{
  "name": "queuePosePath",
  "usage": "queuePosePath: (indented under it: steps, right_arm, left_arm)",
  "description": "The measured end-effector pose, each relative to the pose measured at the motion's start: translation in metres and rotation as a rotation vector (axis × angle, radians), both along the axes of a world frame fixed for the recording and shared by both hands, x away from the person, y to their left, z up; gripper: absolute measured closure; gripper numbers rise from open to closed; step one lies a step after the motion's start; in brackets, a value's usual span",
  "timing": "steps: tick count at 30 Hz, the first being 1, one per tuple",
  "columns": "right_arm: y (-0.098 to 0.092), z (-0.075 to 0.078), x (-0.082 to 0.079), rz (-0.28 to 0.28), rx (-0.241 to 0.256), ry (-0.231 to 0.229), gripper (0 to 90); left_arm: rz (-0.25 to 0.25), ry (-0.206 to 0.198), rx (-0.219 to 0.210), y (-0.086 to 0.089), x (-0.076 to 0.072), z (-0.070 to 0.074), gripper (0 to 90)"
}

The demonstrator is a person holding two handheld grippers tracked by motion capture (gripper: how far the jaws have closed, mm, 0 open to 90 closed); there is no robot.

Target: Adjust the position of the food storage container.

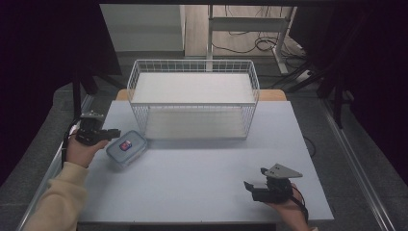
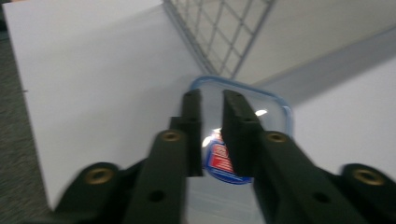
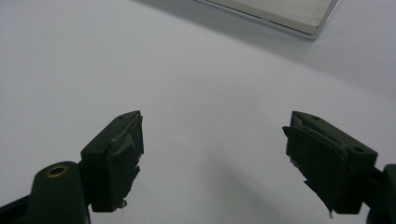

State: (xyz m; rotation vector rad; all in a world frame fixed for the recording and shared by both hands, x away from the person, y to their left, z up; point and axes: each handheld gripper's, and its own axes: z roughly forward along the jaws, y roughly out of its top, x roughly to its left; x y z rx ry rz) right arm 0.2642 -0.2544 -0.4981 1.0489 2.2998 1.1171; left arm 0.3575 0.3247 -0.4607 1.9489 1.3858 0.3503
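A clear plastic container [image 1: 126,148] with a blue-rimmed lid and a red and blue label lies at the table's left, just in front of the wire basket's left corner. My left gripper [image 1: 115,131] points at it from the left, tips over its near edge. In the left gripper view the jaws of my left gripper [image 2: 211,100] stand almost together above the container's lid [image 2: 270,108], with only a narrow slit and nothing between them. My right gripper [image 1: 248,185] is near the table's front right, and in its own view the right gripper [image 3: 212,135] stands wide open over bare tabletop.
A white wire basket [image 1: 192,61] with two pale boards inside stands at the back middle of the grey table [image 1: 202,178]. Its mesh [image 2: 219,32] rises just beyond the container. A pale board's corner [image 3: 280,11] lies far ahead of the right gripper.
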Motion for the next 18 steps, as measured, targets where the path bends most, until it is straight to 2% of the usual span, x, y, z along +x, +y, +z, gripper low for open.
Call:
queuePosePath:
  steps: [3, 5, 6, 9, 14, 18]
  right_arm:
    - [0.0, 0.0, 0.0, -0.001, -0.001, -0.002, 19.0]
    - [0.0, -0.001, 0.001, 0.0, -0.003, 0.005, 19.0]
    - [0.0, -0.001, 0.001, 0.0, -0.003, 0.005, 19.0]
    - [0.001, -0.002, 0.001, 0.0, -0.007, -0.004, 19.0]
    - [0.001, -0.002, 0.001, 0.002, -0.007, -0.008, 19.0]
    - [-0.001, -0.003, 0.002, -0.001, 0.016, 0.009, 18.9]
  left_arm:
    - [-0.007, 0.018, 0.011, 0.002, 0.007, -0.002, 86.5]
    - [0.006, 0.054, 0.036, 0.005, 0.019, -0.007, 87.4]
    - [0.006, 0.054, 0.036, 0.005, 0.019, -0.007, 88.0]
    - [0.006, 0.104, 0.048, 0.009, 0.032, -0.017, 89.5]
    - [-0.001, 0.151, 0.084, 0.011, 0.04, -0.031, 89.8]
    - [-0.019, 0.167, 0.089, 0.01, 0.042, -0.035, 90.0]
